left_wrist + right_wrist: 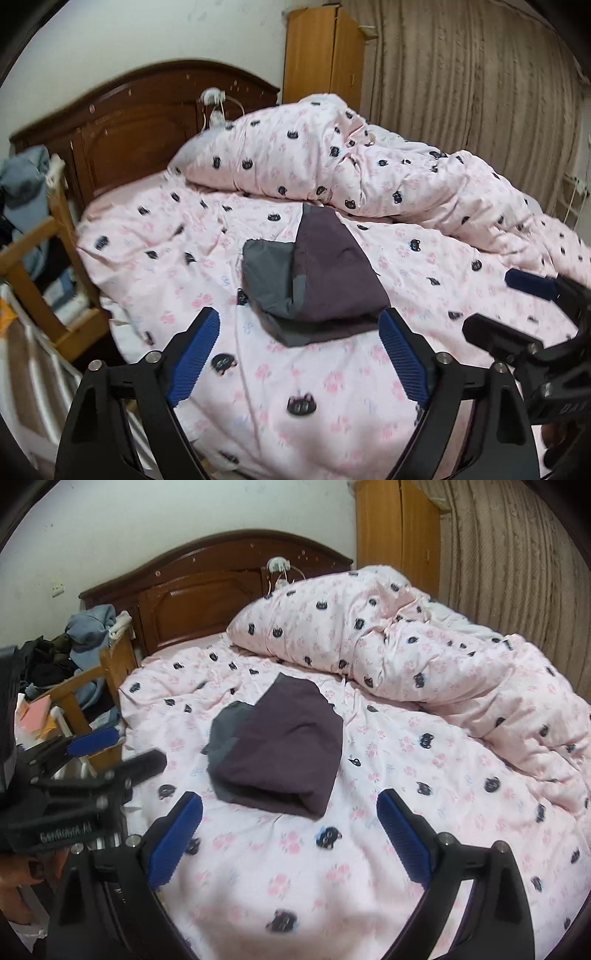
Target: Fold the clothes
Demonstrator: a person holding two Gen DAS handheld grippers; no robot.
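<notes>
On the pink cotton bedsheet printed with black cat faces and pale flowers (332,387), near the middle of the bed: one folded garment of dark purple and grey woven cloth (317,280), lying flat as a thick, roughly trapezoid packet with a rounded fold along its near edge. Grey panel shows at its left side and beneath; purple layer on top, matte, lightly creased.

Left gripper (299,354): black plastic arms, ribbed blue pads (194,360), jaws spread wide with nothing between them. Folded garment lies just beyond the fingertips, apart from both pads, centred on the gap.

Right gripper (290,838): same build, ribbed blue pads (402,838), jaws likewise wide apart and empty. Garment (280,746) lies ahead of it, slightly left of centre, untouched. In the left wrist view this gripper appears at the right edge (524,306), beside the bed surface.

Behind the garment: bunched quilt in the same pink cat-print fabric (332,155), puffy and heavily wrinkled, heaped toward the right side of the bed.

Head of bed: curved dark brown carved wooden headboard (207,583), glossy. Right of it, tall light-wood wardrobe (399,528); further right, ribbed beige curtain (517,554).

Left of bed: pale wooden chair piled with blue and dark clothing (88,638).
</notes>
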